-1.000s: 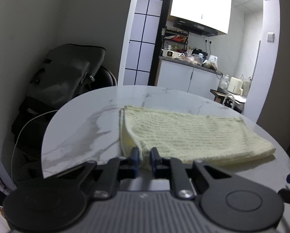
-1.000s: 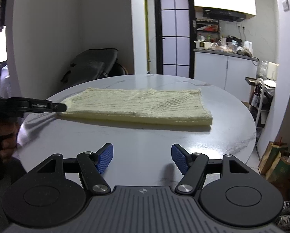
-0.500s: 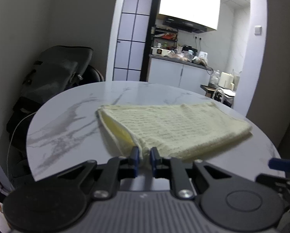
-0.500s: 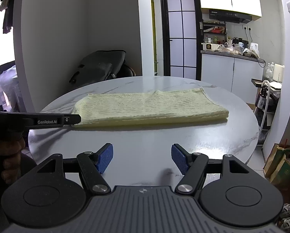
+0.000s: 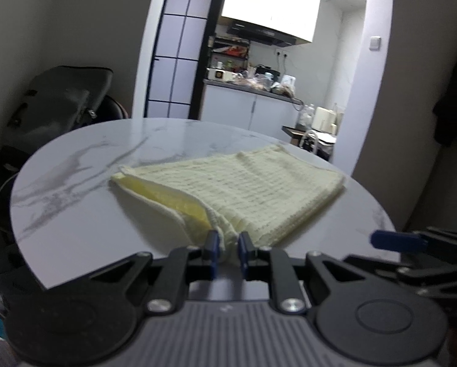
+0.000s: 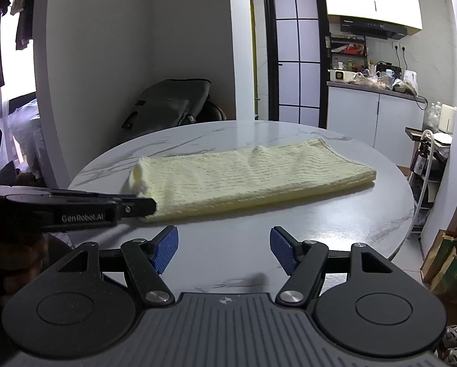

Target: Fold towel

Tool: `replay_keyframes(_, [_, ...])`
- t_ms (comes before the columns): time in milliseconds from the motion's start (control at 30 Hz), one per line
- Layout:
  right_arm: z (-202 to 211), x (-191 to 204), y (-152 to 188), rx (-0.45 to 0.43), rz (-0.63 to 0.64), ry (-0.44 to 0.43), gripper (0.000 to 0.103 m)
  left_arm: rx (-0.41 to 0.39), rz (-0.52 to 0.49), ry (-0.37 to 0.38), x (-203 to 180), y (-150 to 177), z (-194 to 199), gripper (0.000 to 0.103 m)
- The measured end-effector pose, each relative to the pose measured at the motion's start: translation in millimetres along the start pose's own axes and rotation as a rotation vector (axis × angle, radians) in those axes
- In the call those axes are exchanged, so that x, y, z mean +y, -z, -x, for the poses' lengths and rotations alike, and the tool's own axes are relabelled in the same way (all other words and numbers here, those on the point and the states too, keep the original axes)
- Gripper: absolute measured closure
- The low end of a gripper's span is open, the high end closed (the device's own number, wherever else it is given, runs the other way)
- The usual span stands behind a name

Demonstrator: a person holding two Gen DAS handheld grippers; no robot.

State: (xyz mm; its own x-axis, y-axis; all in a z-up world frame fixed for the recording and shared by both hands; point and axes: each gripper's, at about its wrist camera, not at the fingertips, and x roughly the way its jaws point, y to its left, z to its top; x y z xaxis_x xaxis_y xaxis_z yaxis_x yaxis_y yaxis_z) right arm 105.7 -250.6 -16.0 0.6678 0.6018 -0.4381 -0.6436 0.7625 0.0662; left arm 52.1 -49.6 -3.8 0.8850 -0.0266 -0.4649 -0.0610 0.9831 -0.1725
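A pale yellow waffle-weave towel (image 5: pixel 252 189), folded into a long strip, lies on the round white marble table (image 5: pixel 84 180). My left gripper (image 5: pixel 227 246) is shut on the towel's near corner, and the layers there are lifted apart. In the right wrist view the towel (image 6: pixel 246 177) stretches across the table, with the left gripper (image 6: pixel 148 206) clamped on its left end. My right gripper (image 6: pixel 223 249) is open and empty, low over the table's near edge, short of the towel. One of its blue fingertips (image 5: pixel 393 240) shows at the right of the left wrist view.
A dark padded chair or bag (image 6: pixel 170 104) stands behind the table on the left. A kitchen counter with clutter (image 6: pixel 375 82) and a black-framed glass door (image 6: pixel 292 55) lie beyond. A rack (image 6: pixel 427 165) and paper bags (image 6: pixel 445 260) stand to the table's right.
My left gripper has pulled the towel's corner toward me, swinging the towel round and opening its layers. My right gripper has stayed open and shifted closer to the left gripper.
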Motion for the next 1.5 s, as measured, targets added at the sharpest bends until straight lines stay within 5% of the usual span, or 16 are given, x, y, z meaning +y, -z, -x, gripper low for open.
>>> replay_keyframes(467, [14, 1, 7, 0.000, 0.023, 0.004, 0.032, 0.069, 0.051, 0.138, -8, -1, -1, 0.086])
replay_keyframes(833, [8, 13, 6, -0.012, 0.013, -0.062, 0.032, 0.034, 0.042, 0.082, 13, -4, 16, 0.065])
replay_keyframes(1500, [-13, 48, 3, 0.010, 0.059, -0.157, 0.045, 0.008, 0.053, -0.007, 42, 2, 31, 0.050])
